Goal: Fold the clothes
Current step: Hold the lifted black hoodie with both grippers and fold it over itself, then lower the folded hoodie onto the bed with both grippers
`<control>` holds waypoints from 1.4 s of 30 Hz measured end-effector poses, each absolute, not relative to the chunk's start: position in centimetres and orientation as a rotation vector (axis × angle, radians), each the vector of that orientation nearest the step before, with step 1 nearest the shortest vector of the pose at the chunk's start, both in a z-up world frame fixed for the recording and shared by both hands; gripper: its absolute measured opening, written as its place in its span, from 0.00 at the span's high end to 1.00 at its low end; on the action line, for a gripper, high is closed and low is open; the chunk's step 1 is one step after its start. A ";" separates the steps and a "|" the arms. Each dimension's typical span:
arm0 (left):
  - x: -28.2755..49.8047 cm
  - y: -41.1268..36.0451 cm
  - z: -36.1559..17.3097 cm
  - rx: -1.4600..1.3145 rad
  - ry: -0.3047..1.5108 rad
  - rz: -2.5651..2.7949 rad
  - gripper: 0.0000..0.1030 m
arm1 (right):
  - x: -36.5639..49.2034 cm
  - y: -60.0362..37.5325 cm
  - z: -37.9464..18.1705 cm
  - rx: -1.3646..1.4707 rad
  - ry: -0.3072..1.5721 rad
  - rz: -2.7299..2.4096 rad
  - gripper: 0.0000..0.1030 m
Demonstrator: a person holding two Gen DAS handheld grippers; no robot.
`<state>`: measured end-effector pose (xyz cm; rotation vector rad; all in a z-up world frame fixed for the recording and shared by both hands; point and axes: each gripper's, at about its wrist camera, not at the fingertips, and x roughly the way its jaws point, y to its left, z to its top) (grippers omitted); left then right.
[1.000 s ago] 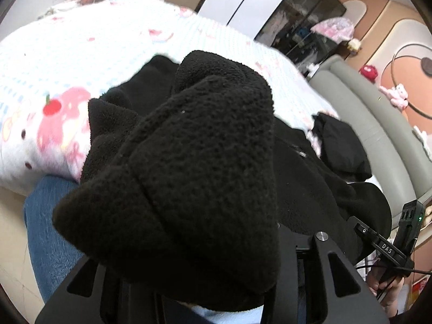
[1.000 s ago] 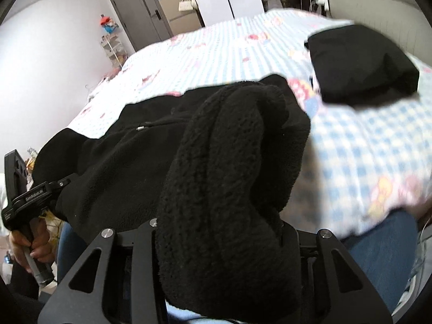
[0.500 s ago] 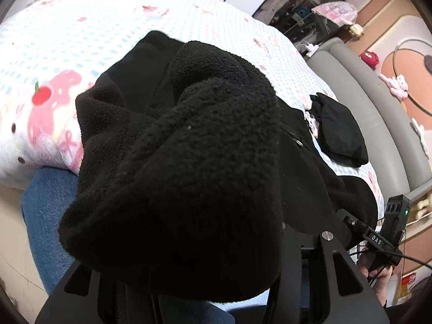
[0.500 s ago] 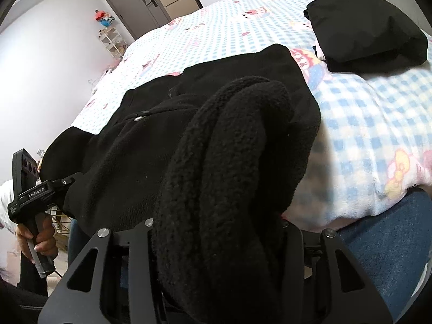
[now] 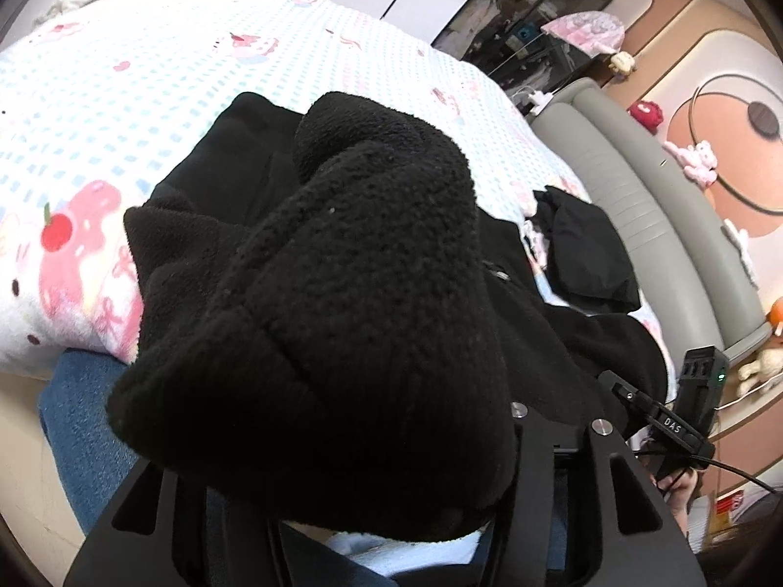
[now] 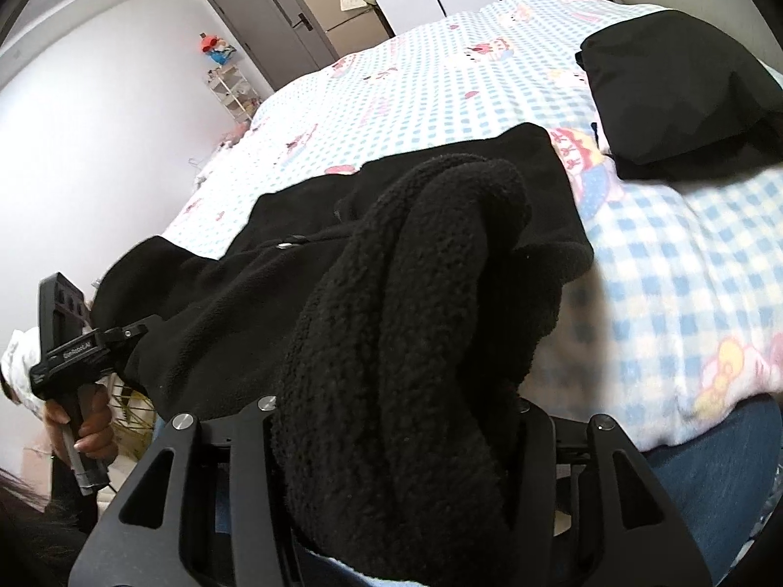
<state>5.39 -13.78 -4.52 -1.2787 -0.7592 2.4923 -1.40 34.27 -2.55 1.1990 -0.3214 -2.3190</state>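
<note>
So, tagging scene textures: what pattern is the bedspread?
Blue-and-white check with pink cartoon prints on the bedspread; clearest in the right wrist view.

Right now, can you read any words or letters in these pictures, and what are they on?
"DAS" is on the right gripper, seen from the left wrist camera.
A white label on the left gripper, seen from the right wrist camera, is too small to read for sure.
The bedsheet has cartoon pictures and no readable words.

Premises: a home bedroom. Evidence: a bed [image 6: 440,68] with a blue-checked cartoon-print cover, a padded grey headboard [image 5: 651,205], plush toys [image 5: 692,161] along the peach wall, a glass-fronted wardrobe [image 5: 533,34], a grey door [image 6: 264,34] and a small shelf rack [image 6: 235,93].
</note>
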 end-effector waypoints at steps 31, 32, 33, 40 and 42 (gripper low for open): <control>-18.2 -19.1 -8.1 -1.291 -1.264 2.027 0.25 | -24.1 35.1 -4.6 1.249 -0.874 -2.059 0.18; -18.7 -19.8 -8.3 -1.296 -1.326 2.002 0.25 | -24.7 35.3 -4.9 1.281 -0.914 -2.042 0.18; -18.7 -20.4 -8.1 -1.295 -1.355 2.013 0.25 | -25.2 35.6 -5.1 1.308 -0.950 -2.028 0.18; -15.0 -21.9 -5.1 -1.220 -1.085 2.323 0.21 | -24.5 38.4 -6.1 1.435 -1.007 -2.016 0.15; -15.2 -22.0 -6.0 -1.241 -1.010 2.340 0.21 | -23.9 39.5 -5.7 1.421 -1.026 -2.045 0.11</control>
